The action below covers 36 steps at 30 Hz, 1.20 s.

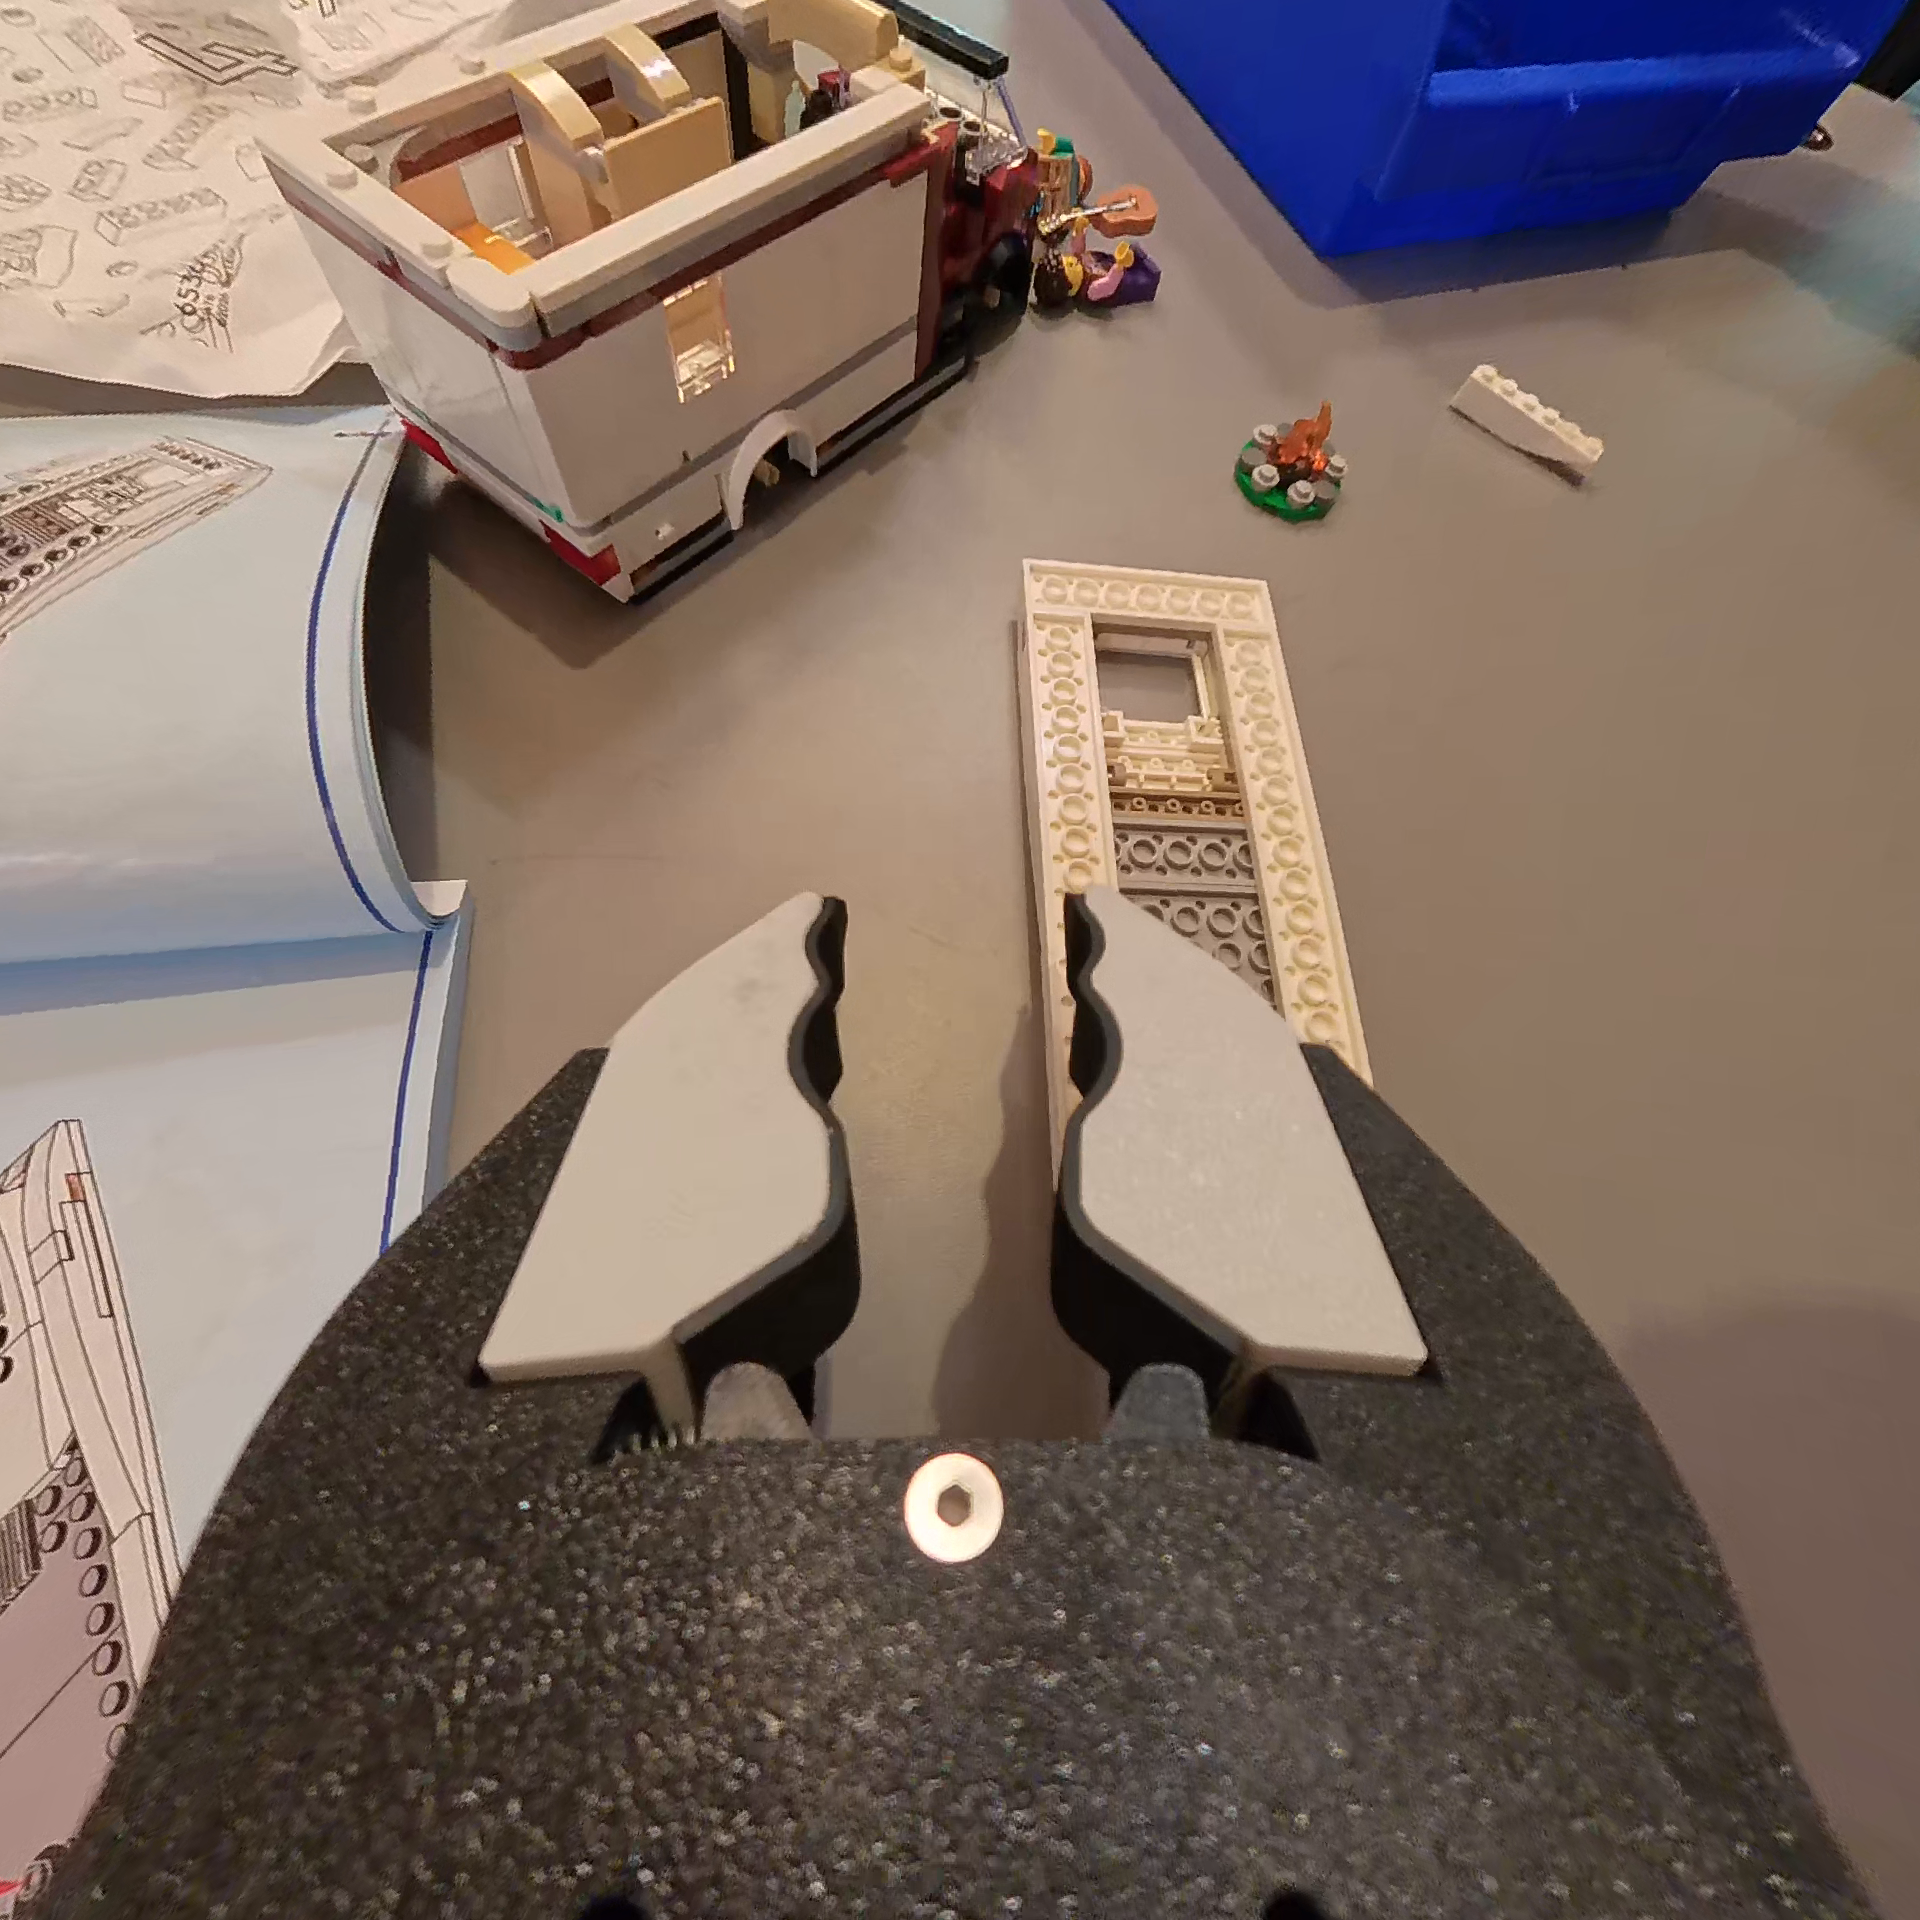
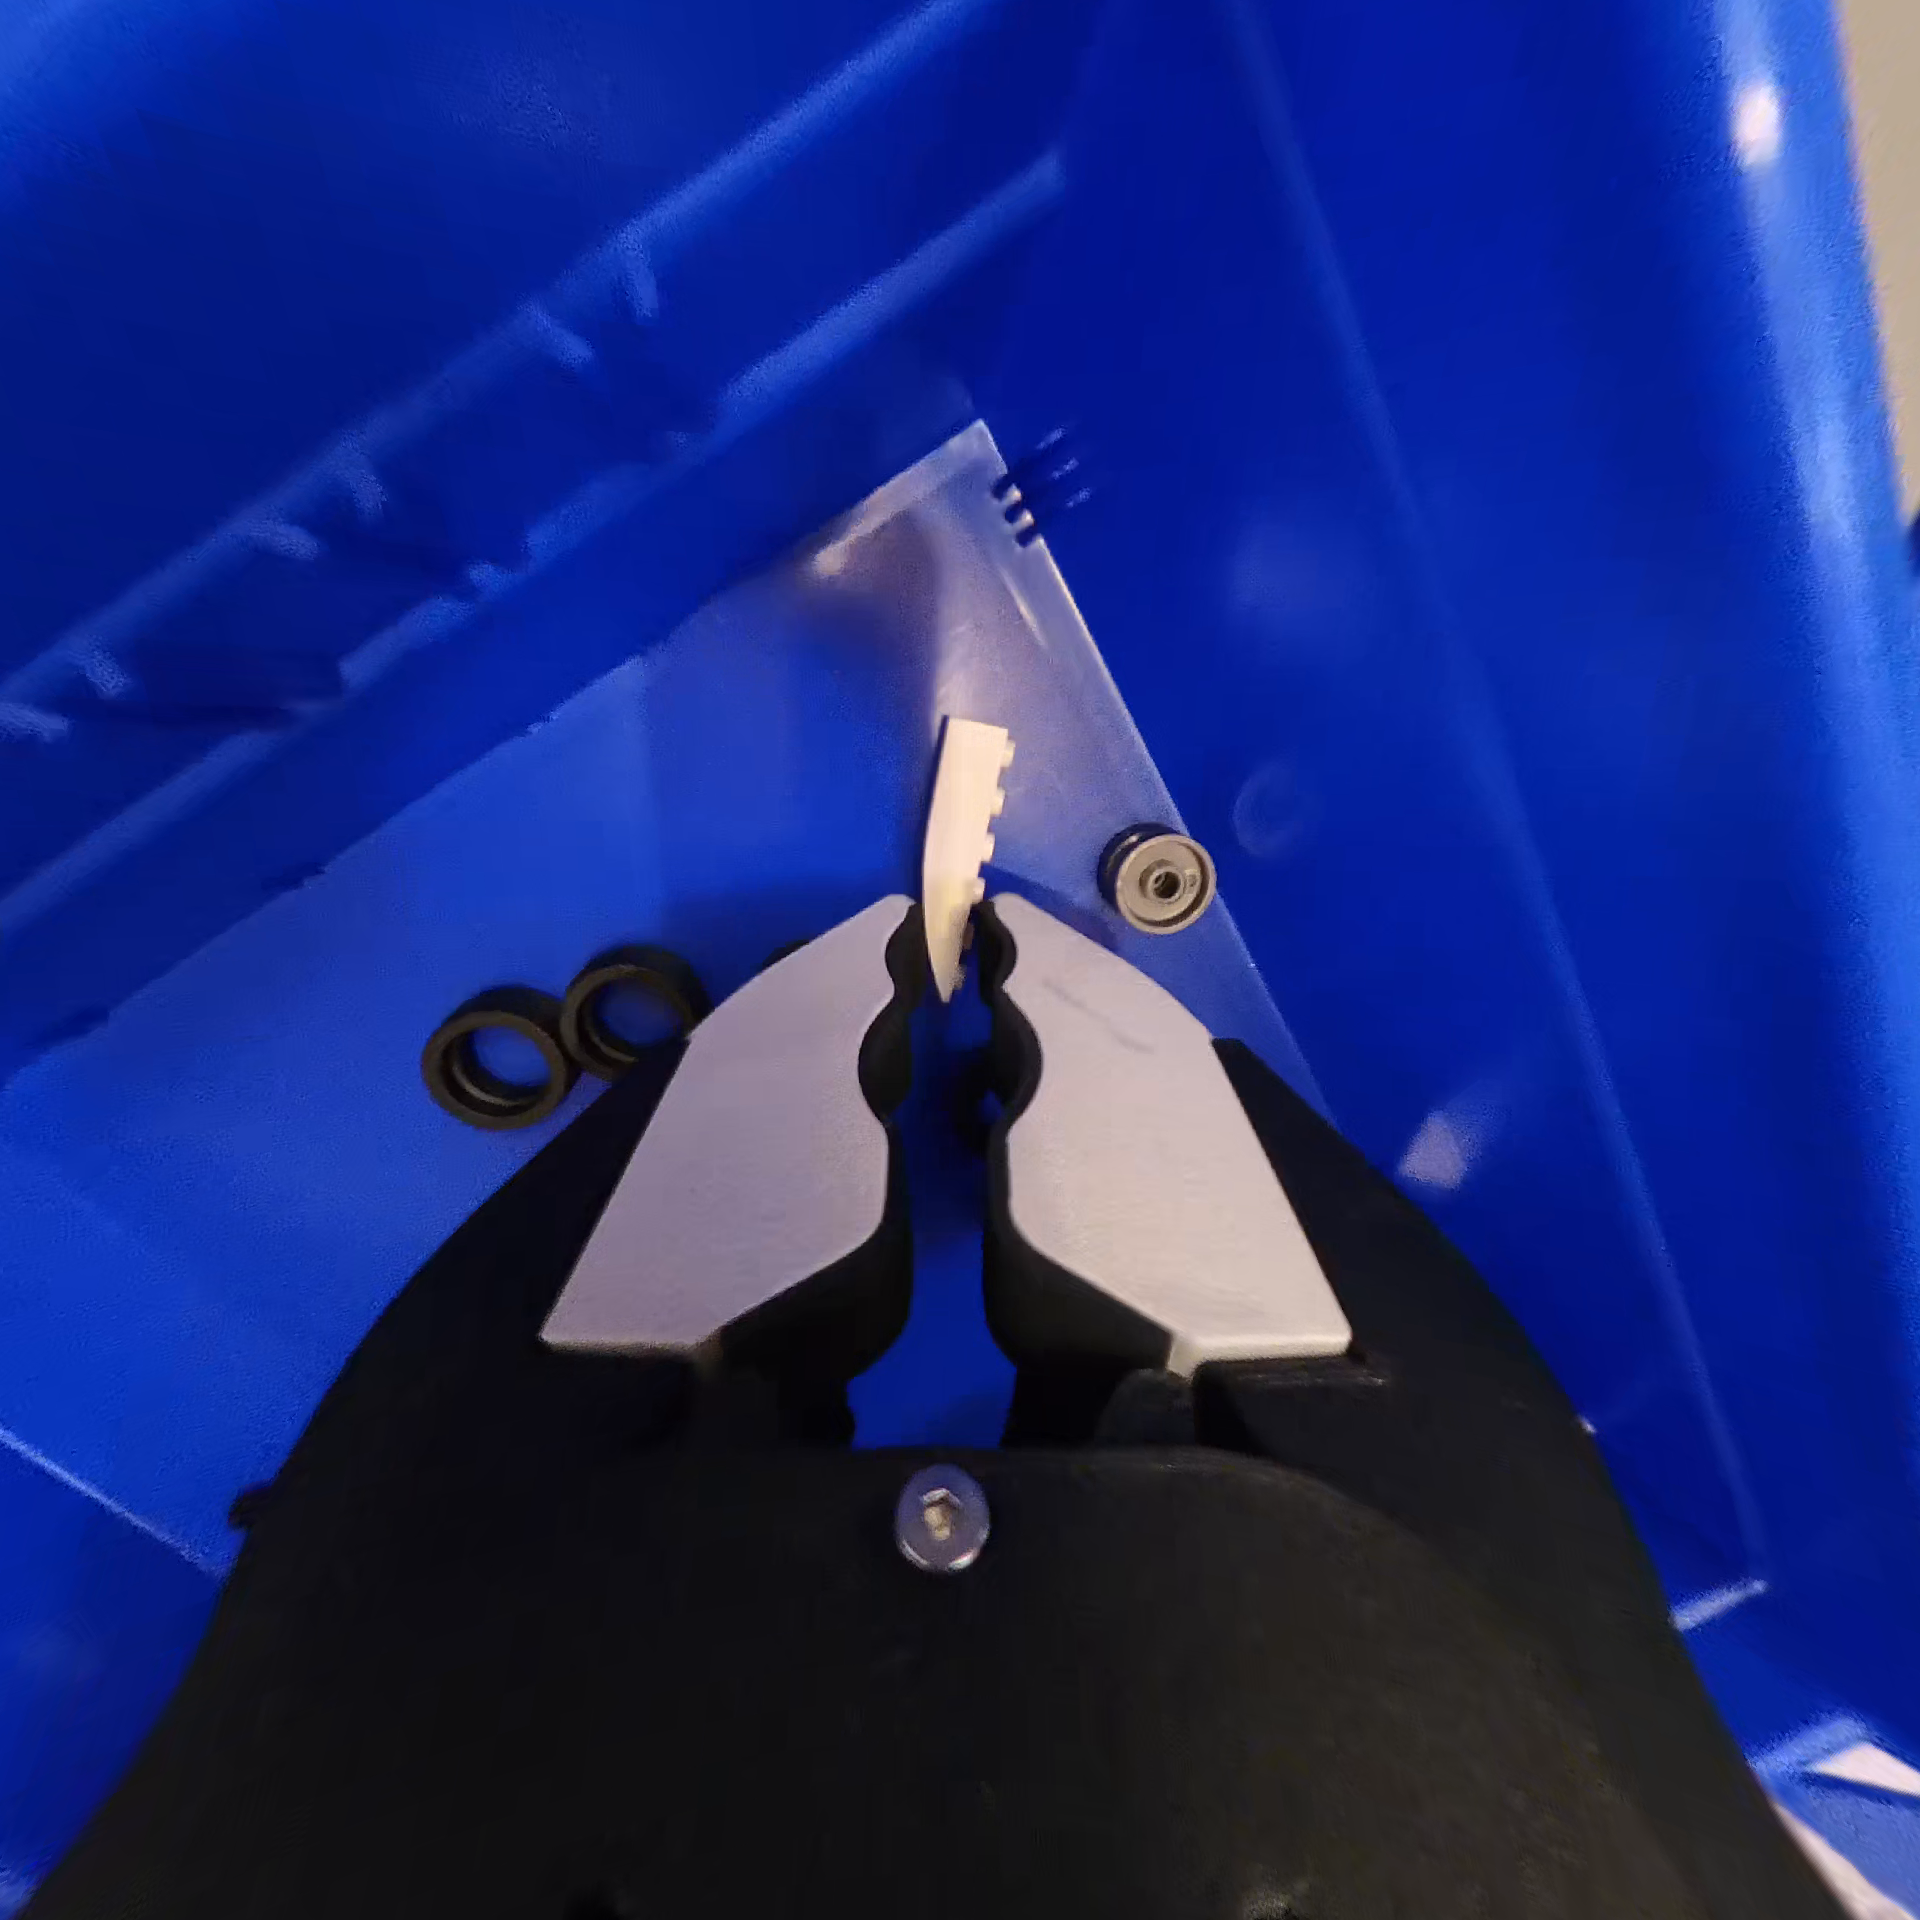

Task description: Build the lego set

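My right hand-held gripper [image 2: 951, 935] reaches inside the big blue plastic bin [image 2: 1455, 520], clamped on a white curved studded toy-brick wedge [image 2: 966, 821]; black rubber toy tyres [image 2: 494, 1060] lie at nine o'clock. My left hand-held gripper [image 1: 956, 935] hovers with fingers apart and nothing between them above the grey bench [image 1: 1558, 831], a cream studded toy roof plate [image 1: 1060, 727] at one o'clock. The open instruction booklet [image 1: 156, 675] shows only diagrams.

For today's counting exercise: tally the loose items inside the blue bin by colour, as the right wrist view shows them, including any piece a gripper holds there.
Black rubber tyres: 2 fully visible; a third may be hidden behind the fingers
Grey wheel hub: 1
White studded wedge piece, gripped between the right gripper pads: 1
Total: 4
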{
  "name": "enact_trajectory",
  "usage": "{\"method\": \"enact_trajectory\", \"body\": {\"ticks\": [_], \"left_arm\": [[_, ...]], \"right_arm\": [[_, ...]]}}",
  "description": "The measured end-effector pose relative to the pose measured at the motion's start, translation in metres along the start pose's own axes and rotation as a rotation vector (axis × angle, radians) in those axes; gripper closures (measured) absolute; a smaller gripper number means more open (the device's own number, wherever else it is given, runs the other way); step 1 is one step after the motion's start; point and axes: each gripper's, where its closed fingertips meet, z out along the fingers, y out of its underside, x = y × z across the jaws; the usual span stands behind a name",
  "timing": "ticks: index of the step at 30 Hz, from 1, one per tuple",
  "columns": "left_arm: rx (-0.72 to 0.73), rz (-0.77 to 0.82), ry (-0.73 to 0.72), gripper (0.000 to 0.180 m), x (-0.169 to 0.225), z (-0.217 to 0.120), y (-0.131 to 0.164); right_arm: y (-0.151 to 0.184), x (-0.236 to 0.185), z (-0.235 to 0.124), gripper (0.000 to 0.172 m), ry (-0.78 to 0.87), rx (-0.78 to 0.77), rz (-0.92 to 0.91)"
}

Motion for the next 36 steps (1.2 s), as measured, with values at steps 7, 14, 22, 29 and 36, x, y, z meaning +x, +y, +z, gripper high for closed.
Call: {"method": "enact_trajectory", "body": {"ticks": [7, 14, 22, 29, 36], "left_arm": [[-0.004, 0.012, -0.008, 0.139, 0.001, 0.000, 0.001], [-0.023, 0.044, -0.020, 0.139, 0.002, 0.002, 0.003], [-0.021, 0.051, -0.031, 0.139, 0.002, 0.001, 0.004], [-0.021, 0.045, -0.029, 0.139, 0.002, 0.001, 0.004], [-0.024, 0.047, -0.024, 0.139, 0.002, 0.001, 0.004]], "right_arm": [[0.001, -0.018, -0.066, 0.163, 0.366, 0.093, -0.368], [0.018, -0.090, -0.147, 0.163, 0.583, 0.118, -0.660], [0.024, -0.152, -0.165, 0.163, 0.499, 0.160, -0.744], [0.022, -0.193, -0.156, 0.162, 0.410, 0.191, -0.808], [0.021, -0.243, -0.132, 0.162, 0.268, 0.213, -0.897]]}}
